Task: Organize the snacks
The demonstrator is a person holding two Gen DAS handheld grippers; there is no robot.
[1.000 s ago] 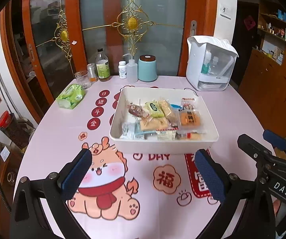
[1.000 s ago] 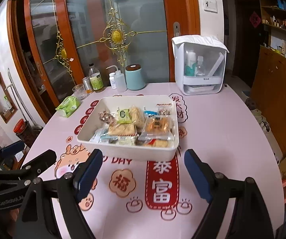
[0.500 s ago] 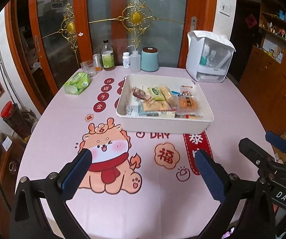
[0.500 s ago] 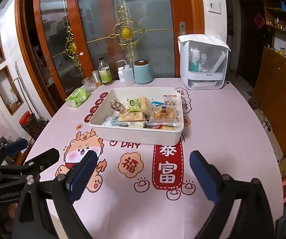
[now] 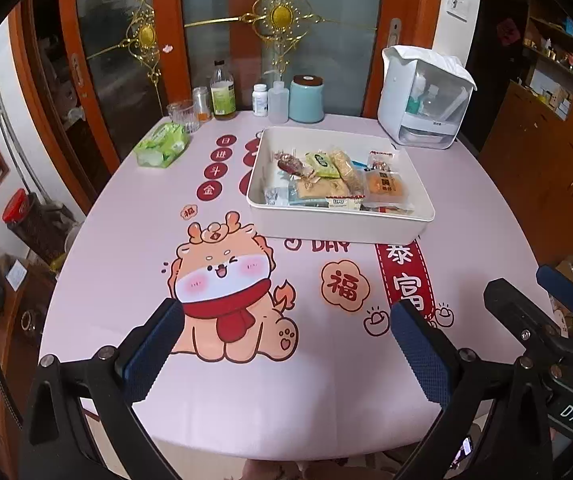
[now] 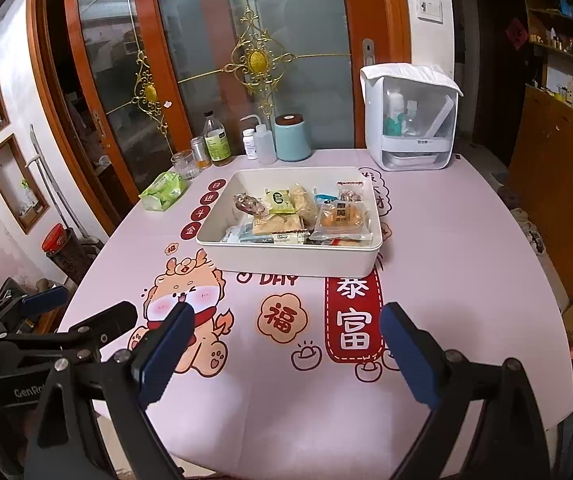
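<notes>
Inside the white tray (image 5: pixel 338 228), its near wall hides the lower edges of the snack packets (image 5: pixel 328 184) stacked against it, and their printing is too small to read. Behind the tray, the bottle labels (image 6: pixel 217 145) are illegible. The shelf items (image 6: pixel 558 46) far right of the tray are dark and indistinct. The desk (image 5: pixel 126 240) is cut off at the bottom edge.

Orange-framed glass doors (image 5: pixel 222 20), wooden shelving (image 5: pixel 550 60), white wall (image 6: pixel 426 40)

Left claw (image 5: pixel 286 344) points down toward twelve o'clock, jaws spread wide, empty; right claw (image 6: pixel 286 344), at its three o'clock, likewise.
</notes>
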